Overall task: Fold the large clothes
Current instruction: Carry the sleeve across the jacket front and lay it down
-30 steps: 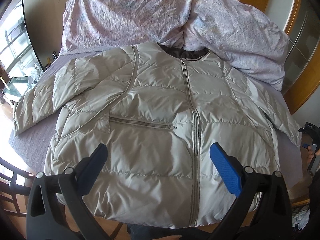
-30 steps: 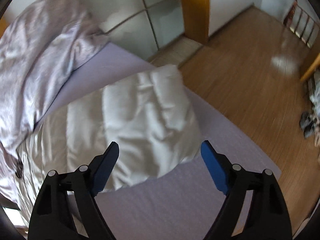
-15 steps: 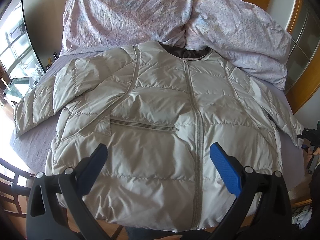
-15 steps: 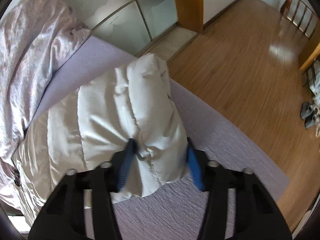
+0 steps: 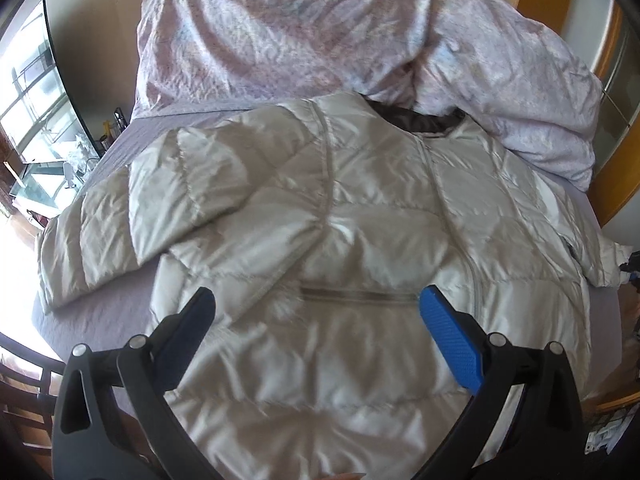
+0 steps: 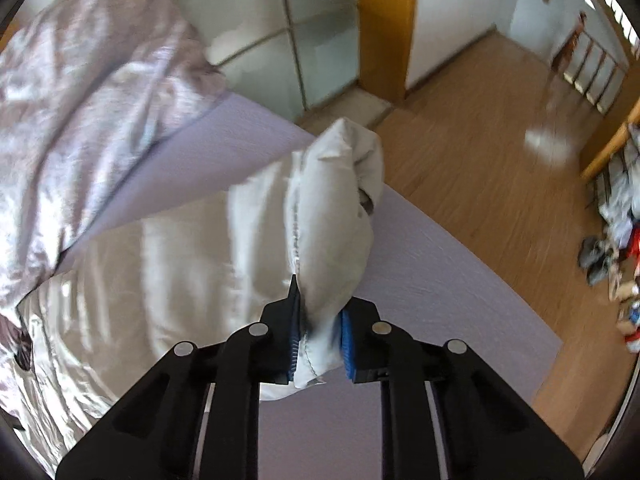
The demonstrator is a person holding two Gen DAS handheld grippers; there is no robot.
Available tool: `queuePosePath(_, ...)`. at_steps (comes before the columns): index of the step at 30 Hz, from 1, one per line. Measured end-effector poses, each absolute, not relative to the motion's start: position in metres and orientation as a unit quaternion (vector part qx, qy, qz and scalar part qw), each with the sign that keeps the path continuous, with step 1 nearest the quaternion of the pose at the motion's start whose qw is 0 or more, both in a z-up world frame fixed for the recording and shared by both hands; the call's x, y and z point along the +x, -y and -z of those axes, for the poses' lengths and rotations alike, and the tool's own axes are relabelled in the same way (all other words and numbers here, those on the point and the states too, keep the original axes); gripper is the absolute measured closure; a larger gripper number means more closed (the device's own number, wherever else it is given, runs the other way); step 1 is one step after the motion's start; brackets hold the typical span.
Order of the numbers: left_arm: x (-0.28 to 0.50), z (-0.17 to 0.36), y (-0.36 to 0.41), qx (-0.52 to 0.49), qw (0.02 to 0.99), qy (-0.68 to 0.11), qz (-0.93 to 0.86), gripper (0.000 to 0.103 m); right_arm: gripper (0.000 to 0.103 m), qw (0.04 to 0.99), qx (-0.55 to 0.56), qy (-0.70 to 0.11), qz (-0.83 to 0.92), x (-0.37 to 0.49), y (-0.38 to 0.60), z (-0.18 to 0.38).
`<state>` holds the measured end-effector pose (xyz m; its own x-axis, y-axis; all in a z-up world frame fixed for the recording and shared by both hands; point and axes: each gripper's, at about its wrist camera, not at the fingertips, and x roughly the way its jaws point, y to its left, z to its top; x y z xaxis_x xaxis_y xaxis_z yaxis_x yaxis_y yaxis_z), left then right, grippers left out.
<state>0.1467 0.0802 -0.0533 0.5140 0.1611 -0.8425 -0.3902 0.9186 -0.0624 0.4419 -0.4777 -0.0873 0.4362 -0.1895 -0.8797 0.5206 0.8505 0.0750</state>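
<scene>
A pale beige puffer jacket lies front up on the purple bed sheet, zipped, collar toward the far side. My left gripper hovers open above its chest pocket zip, nothing between the fingers. In the right wrist view the jacket's right sleeve cuff is bunched and lifted off the sheet. My right gripper is closing, its blue pads pressing on the cuff. The right gripper shows only as a dark sliver at the edge of the left wrist view.
A crumpled lilac duvet is heaped at the head of the bed. Wooden floor and a glass sliding door lie beyond the bed's right side. Clothes and shoes sit by the wall. A glass side table stands left.
My right gripper went from wide open over the flat sleeve end to closed on the cuff, which now stands bunched and raised. The left gripper has shifted left across the jacket.
</scene>
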Motion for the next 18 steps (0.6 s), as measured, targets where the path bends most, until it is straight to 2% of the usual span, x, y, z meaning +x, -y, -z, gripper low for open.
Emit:
queuePosePath(9, 0.154, 0.049, -0.133, -0.131, 0.866, -0.459, -0.153, 0.002, 0.086, 0.859, 0.146, -0.481, 0.093, 0.47, 0.343, 0.056)
queuePosePath(18, 0.16, 0.051, -0.185, -0.141, 0.863, -0.46, -0.155, 0.002, 0.086, 0.846, 0.069, -0.528, -0.02, 0.479, 0.178, 0.081)
